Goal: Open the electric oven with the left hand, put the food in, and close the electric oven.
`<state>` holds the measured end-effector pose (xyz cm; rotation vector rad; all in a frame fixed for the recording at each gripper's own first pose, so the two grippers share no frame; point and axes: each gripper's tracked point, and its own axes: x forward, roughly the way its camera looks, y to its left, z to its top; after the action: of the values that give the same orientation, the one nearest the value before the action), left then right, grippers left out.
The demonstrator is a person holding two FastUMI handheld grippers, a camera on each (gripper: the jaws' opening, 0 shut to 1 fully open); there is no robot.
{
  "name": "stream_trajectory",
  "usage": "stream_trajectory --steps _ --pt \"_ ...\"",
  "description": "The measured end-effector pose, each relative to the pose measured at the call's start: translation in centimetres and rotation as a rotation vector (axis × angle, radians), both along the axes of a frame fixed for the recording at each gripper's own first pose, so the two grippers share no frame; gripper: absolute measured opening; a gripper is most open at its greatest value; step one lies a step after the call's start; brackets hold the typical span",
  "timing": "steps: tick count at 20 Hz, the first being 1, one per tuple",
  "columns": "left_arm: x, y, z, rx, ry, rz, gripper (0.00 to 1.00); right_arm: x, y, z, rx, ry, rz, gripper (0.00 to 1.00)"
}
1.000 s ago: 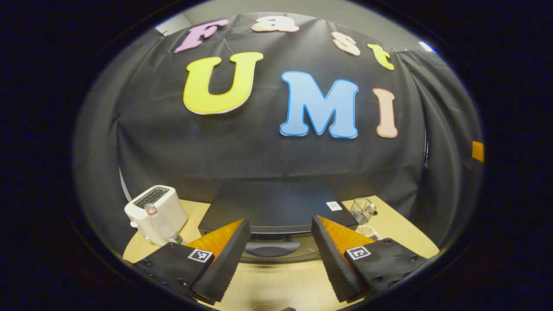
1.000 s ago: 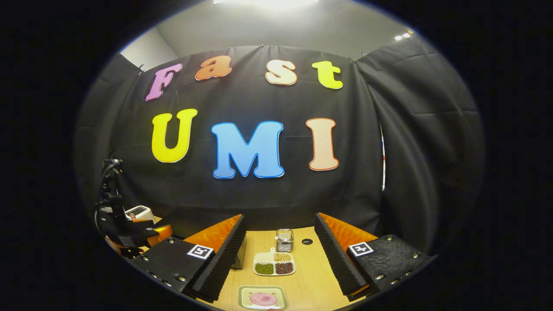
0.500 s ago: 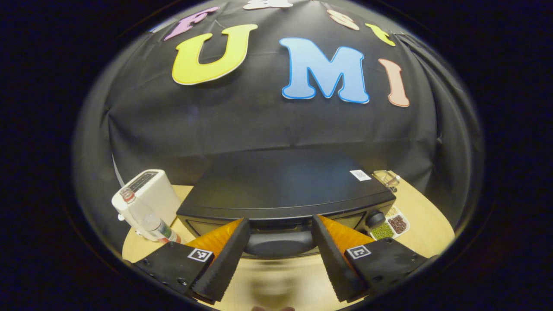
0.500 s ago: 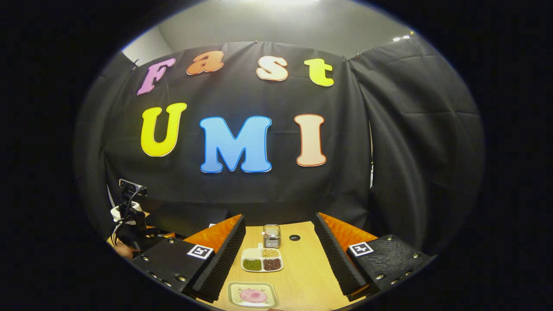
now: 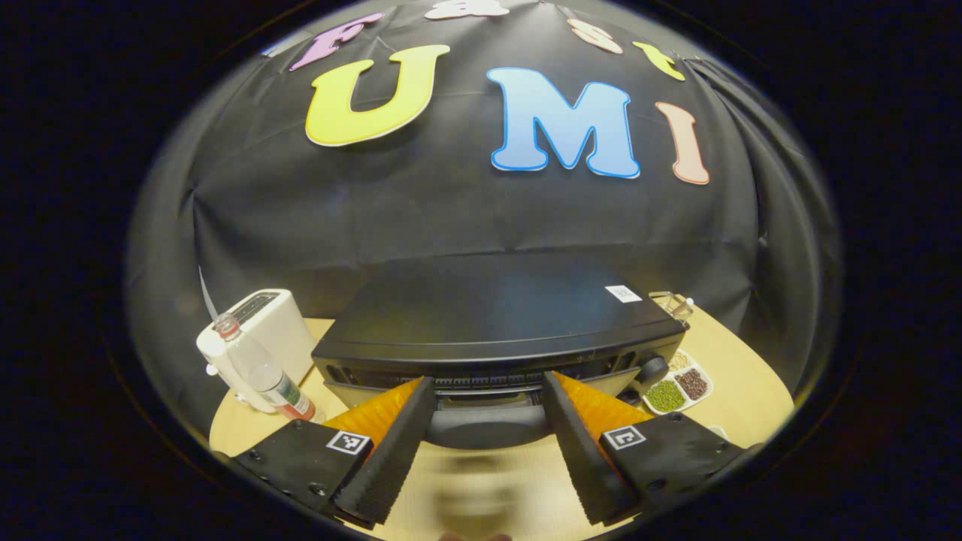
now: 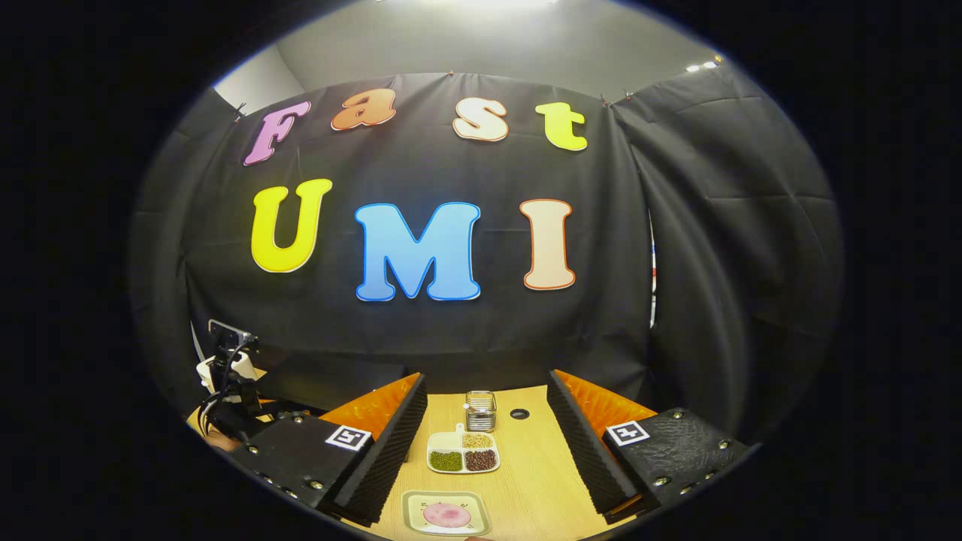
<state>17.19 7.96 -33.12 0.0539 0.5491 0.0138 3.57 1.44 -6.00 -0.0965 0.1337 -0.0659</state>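
The black electric oven (image 5: 488, 315) stands on the wooden table, straight ahead in the left gripper view. Its curved door handle (image 5: 481, 424) lies between the fingers of my left gripper (image 5: 486, 382), which is open, its fingers on either side of the handle and not pressing it. In the right gripper view my right gripper (image 6: 486, 378) is open above the table with nothing in it. Below it, at the near edge, a small plate holds a pink piece of food (image 6: 445, 514). The oven (image 6: 331, 376) is at the left, with the left gripper's rig (image 6: 225, 376) in front of it.
A white toaster (image 5: 255, 323) and a clear bottle (image 5: 259, 368) stand left of the oven. A divided dish of beans (image 6: 466, 453) and a glass holder (image 6: 481, 409) sit right of the oven, beyond the food plate. The table (image 5: 744, 376) ends at the black cloth wall.
My left gripper has moved in close to the oven and lower, so the handle now lies between its fingers. The right gripper has barely shifted and stays open.
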Motion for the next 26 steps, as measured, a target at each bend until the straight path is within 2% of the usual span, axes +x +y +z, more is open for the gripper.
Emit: stream_trajectory --steps 1,2,4,7,8,10,12,14,17,19,20,21,22,26 --pt "-0.6 0.0 -0.2 0.002 0.004 0.000 1.00 0.0 0.2 0.0 0.000 0.000 0.006 0.98" --pt "-1.2 -0.1 -0.2 0.003 0.007 0.001 0.96 0.0 0.4 0.1 0.001 -0.001 0.013 0.98" --pt "-2.4 -0.2 -0.5 0.004 0.017 0.002 1.00 -0.3 0.6 0.3 0.002 -0.003 0.024 0.98" --pt "-4.2 -0.4 -1.3 0.014 0.033 -0.002 1.00 -0.8 1.0 0.0 0.000 0.007 0.038 0.98" --pt "-4.7 -0.4 -1.5 0.018 0.038 -0.003 0.97 -0.9 1.1 -0.1 -0.003 0.012 0.042 0.98" --pt "-6.2 -0.5 -2.3 0.019 0.055 -0.001 1.00 -1.3 1.1 -0.4 -0.009 0.021 0.046 0.98" --pt "-7.4 -0.6 -3.2 0.006 0.073 0.005 0.96 -1.8 1.0 -0.4 -0.011 0.023 0.047 0.98" --pt "-8.7 -0.5 -4.4 -0.017 0.099 0.013 1.00 -2.1 0.9 -0.4 -0.012 0.023 0.045 0.98" --pt "-10.4 -0.3 -6.2 -0.031 0.150 0.021 0.92 -2.6 0.6 -0.6 -0.015 0.028 0.041 0.98" --pt "-11.5 -0.2 -7.3 -0.030 0.182 0.029 0.92 -3.0 0.5 -0.8 -0.018 0.035 0.039 0.98" --pt "-11.9 0.0 -7.7 -0.031 0.191 0.036 0.96 -3.1 0.4 -1.0 -0.020 0.041 0.038 0.98" --pt "-12.0 0.0 -7.7 -0.039 0.192 0.041 1.00 -3.3 0.4 -1.3 -0.020 0.050 0.038 0.98" --pt "-12.2 0.0 -7.6 -0.042 0.192 0.044 0.96 -3.4 0.3 -1.7 -0.020 0.062 0.039 0.98" --pt "-12.1 0.2 -4.9 -0.030 0.136 0.043 0.96 -3.6 0.1 -3.9 -0.011 0.136 0.055 0.98"
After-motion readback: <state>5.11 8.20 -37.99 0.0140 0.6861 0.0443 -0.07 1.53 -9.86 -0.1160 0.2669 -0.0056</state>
